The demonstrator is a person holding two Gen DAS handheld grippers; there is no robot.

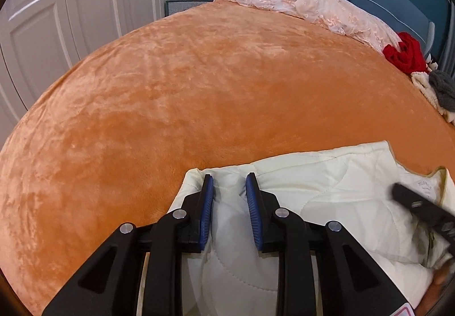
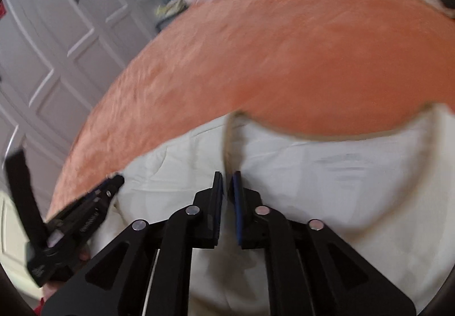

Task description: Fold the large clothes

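Your left gripper [image 1: 229,182] gapes over the jacket [image 1: 327,188] at lower centre; your right gripper [image 2: 227,178] is nearly together on its trim.

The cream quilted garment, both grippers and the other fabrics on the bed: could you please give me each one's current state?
Cream quilted garment: partly folded, lying on the orange blanket.
Left gripper: open, fingers straddling a raised fold at the garment's corner.
Right gripper: nearly shut over the garment; whether it pinches fabric is unclear.
Orange blanket: spread flat.
Pink bedding: crumpled at the headboard.
Red cloth: bunched up.
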